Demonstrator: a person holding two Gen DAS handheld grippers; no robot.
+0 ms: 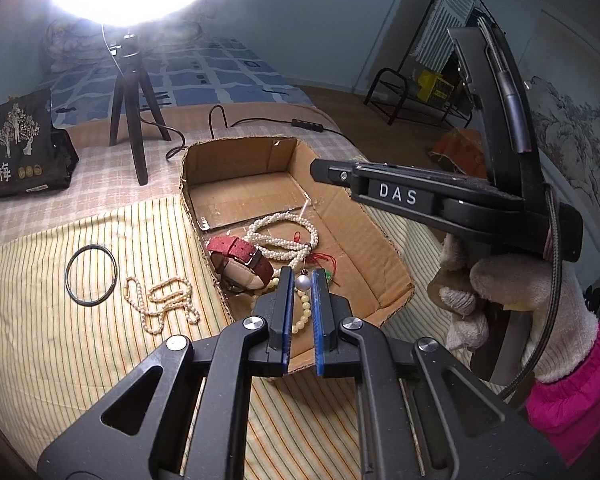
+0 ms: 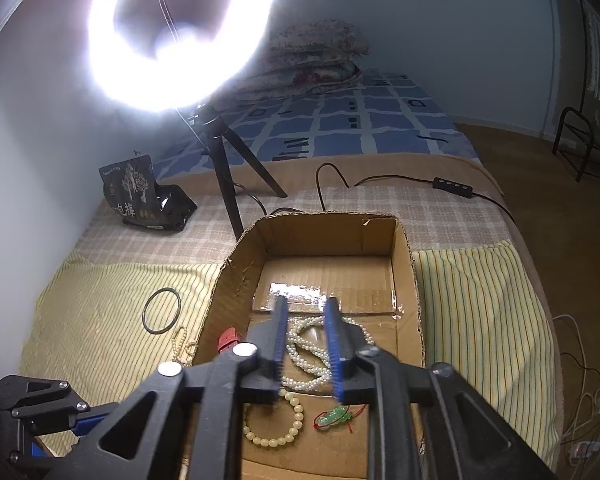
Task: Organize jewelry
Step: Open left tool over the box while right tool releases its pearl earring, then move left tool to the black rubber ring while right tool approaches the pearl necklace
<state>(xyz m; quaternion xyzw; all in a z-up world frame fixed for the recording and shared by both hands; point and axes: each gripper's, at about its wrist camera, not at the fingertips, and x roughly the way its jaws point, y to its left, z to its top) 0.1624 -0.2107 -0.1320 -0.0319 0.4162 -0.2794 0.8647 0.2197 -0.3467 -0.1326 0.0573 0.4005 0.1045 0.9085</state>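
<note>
A shallow cardboard box (image 1: 352,236) on the bed holds a white pearl strand (image 1: 284,240), a red-strapped watch (image 1: 240,260), a cream bead bracelet (image 1: 305,314) and a green charm on red cord (image 2: 334,416). My left gripper (image 1: 302,280) hovers over the box's near edge; a silver pearl earring (image 1: 303,282) hangs between its narrowly parted blue pads. My right gripper (image 2: 306,308) is open and empty above the pearl strand (image 2: 312,356). On the striped cloth left of the box lie a dark bangle (image 1: 91,273) and a cream pearl necklace (image 1: 162,304).
A ring light on a black tripod (image 1: 130,116) stands behind the box, its cable and switch (image 2: 452,186) trailing across the checked blanket. A black printed bag (image 1: 20,148) sits at the far left. The bed's edge drops to the wood floor on the right (image 2: 560,220).
</note>
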